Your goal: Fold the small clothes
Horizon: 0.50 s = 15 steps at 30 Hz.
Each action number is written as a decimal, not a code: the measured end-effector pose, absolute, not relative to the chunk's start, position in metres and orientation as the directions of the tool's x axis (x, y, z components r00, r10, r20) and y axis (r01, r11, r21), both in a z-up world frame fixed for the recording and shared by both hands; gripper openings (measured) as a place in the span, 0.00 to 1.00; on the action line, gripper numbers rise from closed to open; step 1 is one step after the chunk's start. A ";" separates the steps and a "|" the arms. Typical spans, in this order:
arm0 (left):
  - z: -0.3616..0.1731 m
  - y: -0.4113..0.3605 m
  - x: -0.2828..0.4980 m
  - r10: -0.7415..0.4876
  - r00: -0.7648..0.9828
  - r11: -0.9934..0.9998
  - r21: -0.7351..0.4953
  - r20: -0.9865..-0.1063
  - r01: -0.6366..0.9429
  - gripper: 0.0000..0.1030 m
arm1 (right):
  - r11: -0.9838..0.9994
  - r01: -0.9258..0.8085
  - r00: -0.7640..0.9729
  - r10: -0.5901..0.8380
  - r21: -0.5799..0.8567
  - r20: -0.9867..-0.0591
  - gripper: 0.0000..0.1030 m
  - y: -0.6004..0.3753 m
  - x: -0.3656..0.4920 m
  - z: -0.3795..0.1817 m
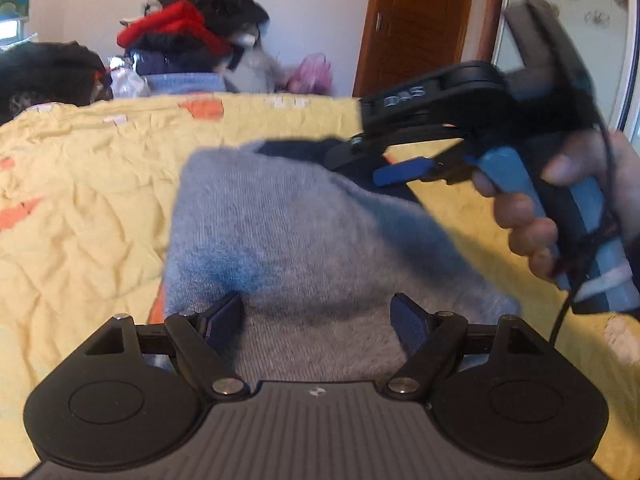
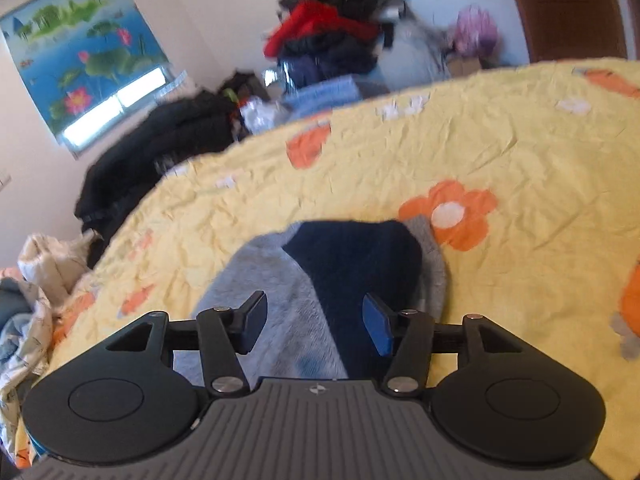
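Observation:
A small grey fuzzy garment [image 1: 280,236] with a dark navy part [image 1: 304,150] lies on the yellow flowered bedspread [image 1: 80,200]. My left gripper [image 1: 318,316] is open just above its near edge, fingers apart and empty. My right gripper [image 1: 384,168] shows in the left wrist view, held by a hand over the garment's far right corner. In the right wrist view my right gripper [image 2: 316,322] is open over the grey garment [image 2: 264,280] and its navy part [image 2: 352,264], holding nothing.
A heap of red, black and blue clothes [image 1: 192,40] stands beyond the bed's far edge. A black bag or coat [image 2: 160,140] lies at the left. A wooden door [image 1: 420,20] is at the back right. Crumpled bedding [image 2: 32,288] sits left of the bed.

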<state>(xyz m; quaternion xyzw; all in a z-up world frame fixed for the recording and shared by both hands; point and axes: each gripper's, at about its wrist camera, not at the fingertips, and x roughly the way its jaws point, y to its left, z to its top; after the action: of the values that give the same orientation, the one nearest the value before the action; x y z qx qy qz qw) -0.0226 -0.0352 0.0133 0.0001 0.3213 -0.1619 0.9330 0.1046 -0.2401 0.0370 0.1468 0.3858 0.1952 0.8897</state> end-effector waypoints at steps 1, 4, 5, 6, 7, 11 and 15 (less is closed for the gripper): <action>0.013 -0.038 -0.022 -0.301 0.740 0.945 -0.084 -0.601 0.317 0.81 | 0.890 -0.234 0.597 0.449 0.390 -0.665 0.56 -0.233 0.113 0.027; 0.012 -0.039 -0.025 -0.297 0.740 0.940 -0.046 -0.603 0.339 0.81 | 0.910 -0.246 0.614 0.413 0.335 -0.673 0.56 -0.225 0.117 0.020; 0.014 -0.037 -0.028 -0.293 0.743 0.941 -0.045 -0.602 0.335 0.81 | 0.910 -0.237 0.616 0.411 0.339 -0.672 0.56 -0.226 0.113 0.023; 0.016 -0.035 -0.032 -0.288 0.749 0.943 -0.044 -0.597 0.329 0.81 | 0.912 -0.237 0.624 0.408 0.336 -0.667 0.56 -0.226 0.106 0.028; 0.019 -0.031 -0.039 -0.281 0.762 0.946 -0.037 -0.583 0.321 0.81 | 0.910 -0.247 0.638 0.411 0.333 -0.651 0.56 -0.229 0.093 0.034; 0.025 -0.012 -0.070 -0.188 0.831 0.968 0.045 -0.524 0.247 0.82 | 0.897 -0.323 0.692 0.441 0.301 -0.572 0.59 -0.244 0.018 0.053; 0.023 0.011 -0.088 -0.116 0.836 0.990 0.008 -0.537 0.142 0.82 | 0.918 -0.284 0.727 0.394 0.276 -0.562 0.77 -0.265 -0.057 0.043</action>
<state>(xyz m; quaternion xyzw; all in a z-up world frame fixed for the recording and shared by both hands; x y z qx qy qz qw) -0.0875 0.0107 0.0231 0.0235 0.2787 -0.0672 0.9577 -0.0568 -0.2652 0.0432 0.0857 0.3205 0.1834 0.9254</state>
